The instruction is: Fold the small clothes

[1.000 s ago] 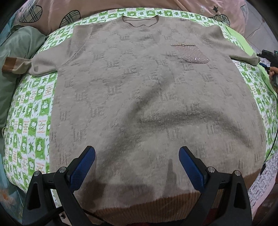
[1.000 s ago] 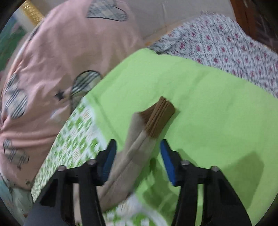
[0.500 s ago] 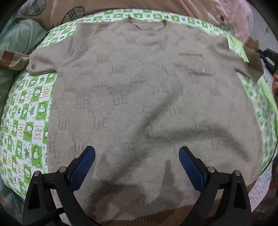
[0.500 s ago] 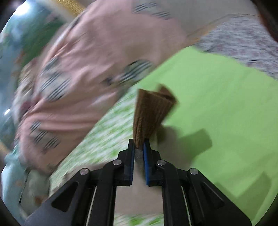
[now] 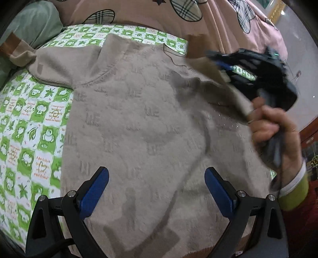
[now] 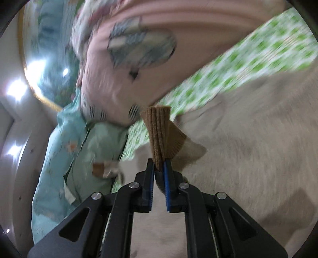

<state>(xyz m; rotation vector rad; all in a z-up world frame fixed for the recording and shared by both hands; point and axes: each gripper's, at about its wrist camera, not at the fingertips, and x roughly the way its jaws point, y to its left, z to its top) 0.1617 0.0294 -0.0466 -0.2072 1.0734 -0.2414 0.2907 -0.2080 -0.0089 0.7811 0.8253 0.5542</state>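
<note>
A beige knitted sweater (image 5: pixel 151 127) with brown ribbed cuffs lies flat on the green-and-white patterned sheet (image 5: pixel 29 123). My left gripper (image 5: pixel 157 188) is open and empty, hovering over the sweater's lower body. My right gripper (image 6: pixel 159 170) is shut on the brown cuff (image 6: pixel 161 131) of the right sleeve and holds it lifted over the sweater's chest. In the left wrist view the right gripper (image 5: pixel 222 63) and the hand holding it show at the upper right, with the sleeve trailing from it. The left sleeve's cuff (image 5: pixel 12 44) rests at the far left.
A pink quilt with plaid hearts (image 5: pixel 178 15) lies along the far side. A pale green cloth (image 5: pixel 33 25) sits at the far left; it appears as light teal bedding in the right wrist view (image 6: pixel 79 148). The sweater's hem is near the bed's front edge.
My right gripper closed on the right sleeve's cuff, lifted it and carried it leftward over the sweater's chest. My left gripper stayed open and moved forward over the sweater.
</note>
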